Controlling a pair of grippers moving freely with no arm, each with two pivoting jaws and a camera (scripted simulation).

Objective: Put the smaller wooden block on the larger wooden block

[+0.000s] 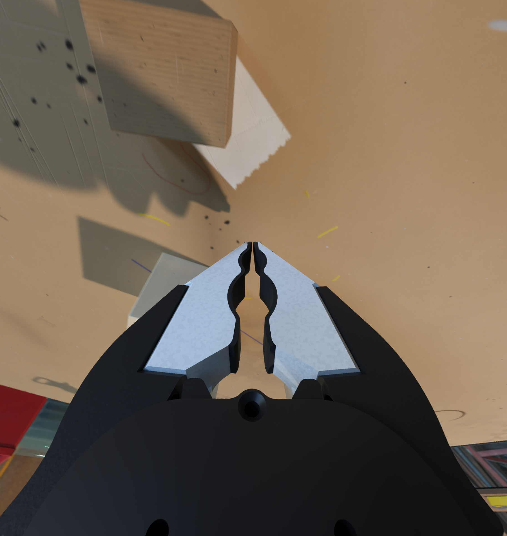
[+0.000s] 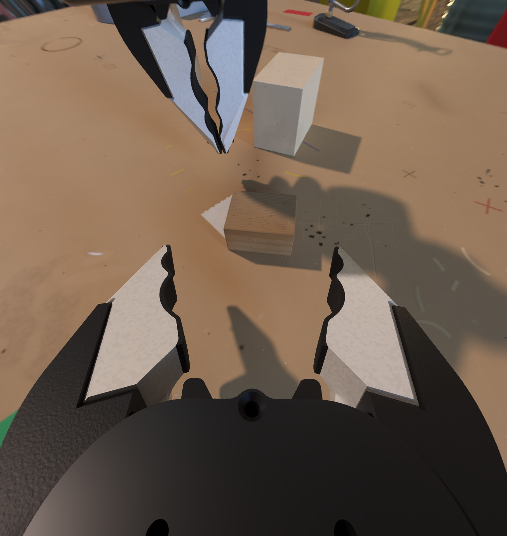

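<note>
The smaller wooden block (image 2: 261,223), brown and low, lies on the table ahead of my right gripper (image 2: 252,246), which is open and empty a short way in front of it. The larger wooden block (image 2: 284,104), pale and tall, stands upright farther back. My left gripper (image 2: 223,150) hangs shut and empty above the table, just left of the tall block. In the left wrist view my left gripper (image 1: 252,243) is shut; the brown block (image 1: 165,78) is at the upper left and the pale block (image 1: 162,287) shows partly behind the left finger.
A strip of white tape (image 2: 217,216) lies under the brown block's left side. A black clamp-like tool (image 2: 336,24) sits at the far table edge. A red object (image 1: 5,417) lies beyond the table edge. The brown tabletop (image 2: 101,203) bears pen marks and ink spots.
</note>
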